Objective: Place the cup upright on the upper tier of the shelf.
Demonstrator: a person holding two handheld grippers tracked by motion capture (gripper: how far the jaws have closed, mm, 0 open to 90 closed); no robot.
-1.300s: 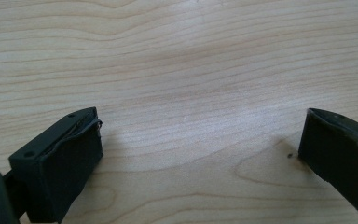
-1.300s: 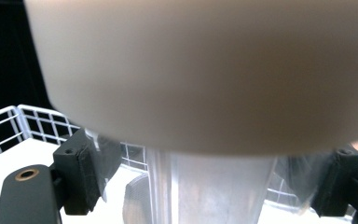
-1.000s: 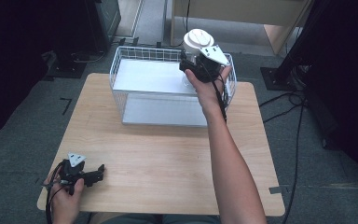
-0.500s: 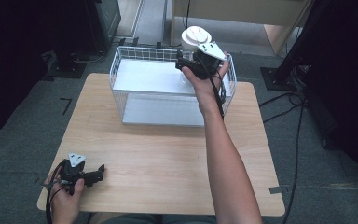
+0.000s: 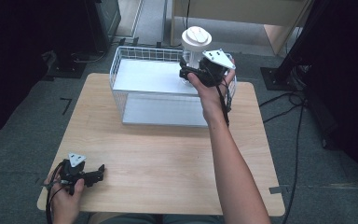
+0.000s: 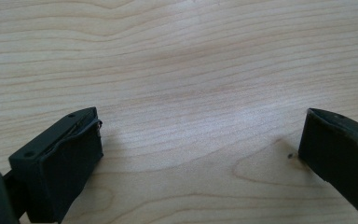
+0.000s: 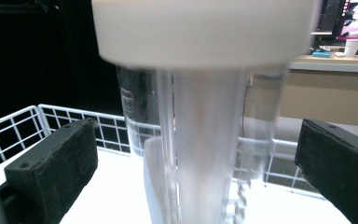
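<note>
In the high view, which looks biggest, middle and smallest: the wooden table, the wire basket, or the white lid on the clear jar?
1. wooden table
2. wire basket
3. white lid, though it sits higher, nearer the camera.

- Clear container (image 7: 205,140) blurred in right gripper view; foot cut off by bottom edge, white lid (image 7: 200,28) cut off by top edge.
- In high view, container's lower body hidden behind right gripper (image 5: 192,71); contact with wire basket (image 5: 121,95) floor not discernible.
- Contents of container not discernible.
- Basket's far right corner hidden behind right hand (image 5: 212,86).
- Left gripper (image 6: 200,154) jaws cut off by bottom edge in left gripper view.
</note>
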